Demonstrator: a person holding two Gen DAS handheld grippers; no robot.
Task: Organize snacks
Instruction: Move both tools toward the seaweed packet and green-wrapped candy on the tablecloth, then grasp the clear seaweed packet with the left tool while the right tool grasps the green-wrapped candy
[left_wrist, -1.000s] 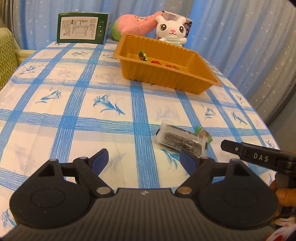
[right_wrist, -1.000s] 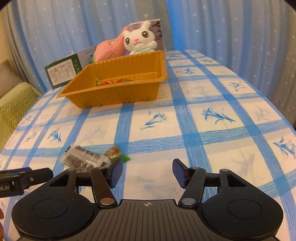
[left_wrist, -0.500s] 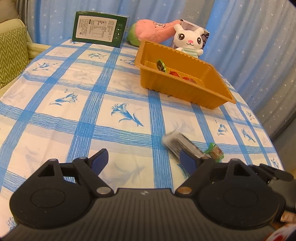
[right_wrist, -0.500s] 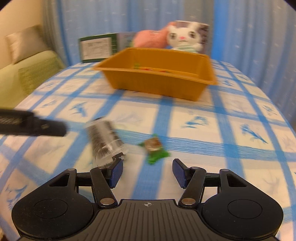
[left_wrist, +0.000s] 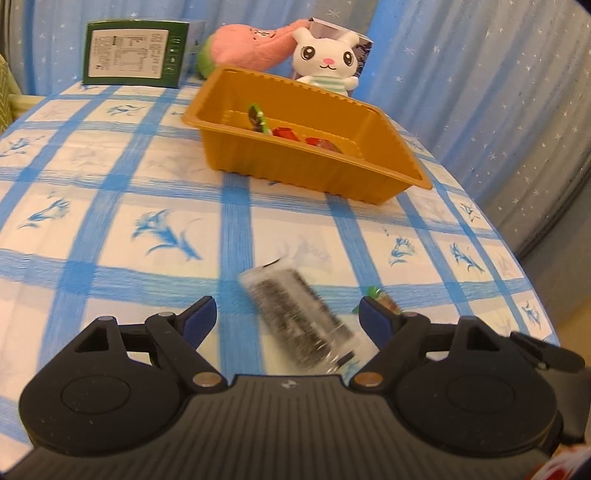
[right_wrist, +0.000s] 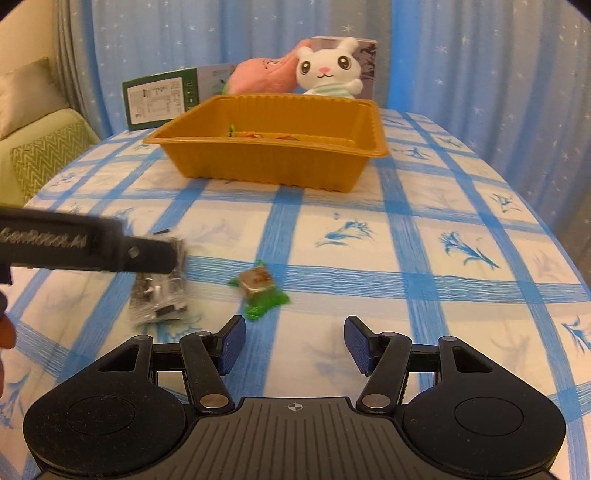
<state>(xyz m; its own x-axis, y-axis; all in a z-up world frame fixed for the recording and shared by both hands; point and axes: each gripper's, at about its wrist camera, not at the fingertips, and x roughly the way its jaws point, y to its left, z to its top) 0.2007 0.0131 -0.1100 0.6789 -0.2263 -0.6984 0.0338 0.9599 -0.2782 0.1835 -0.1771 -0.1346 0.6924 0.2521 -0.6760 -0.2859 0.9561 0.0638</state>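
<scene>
Left gripper (left_wrist: 286, 319): jaws spread wide, nothing between the pads in contact. The clear snack packet with dark contents (left_wrist: 300, 325) lies flat on the checked tablecloth (left_wrist: 110, 206), angled across the gap between the fingers, nearer the right-hand one. In the right wrist view that same packet (right_wrist: 159, 291) sits half under the left gripper's finger (right_wrist: 110, 249).

Centre: green-wrapped candy (right_wrist: 259, 285) rests on the cloth just beside the packet, ahead of the right gripper (right_wrist: 294, 345), whose jaws are also released and empty. Orange tray (left_wrist: 373, 184) stands well beyond both, already holding a few small wrapped sweets.

Risks, as judged:
- The packet lies skewed to the jaw axis; closing now could catch only a corner, and the slick film may slide out or pivot.
- A thin, flat packet gives the pads little to bite; pressing down may push it along the cloth instead of lifting it.
- Both grippers work close together; reaching for the candy could knock the left finger or shove the packet.
- The candy's loose wrapper ends could be pinched alone, letting it drop short of the tray.

Hard to read: the packet is motion-blurred in both views, print illegible. Its near end is hidden behind the left gripper body. The candy in the left view is mostly behind the right-hand finger. Tray contents seen edge-on from the right, count uncertain.
</scene>
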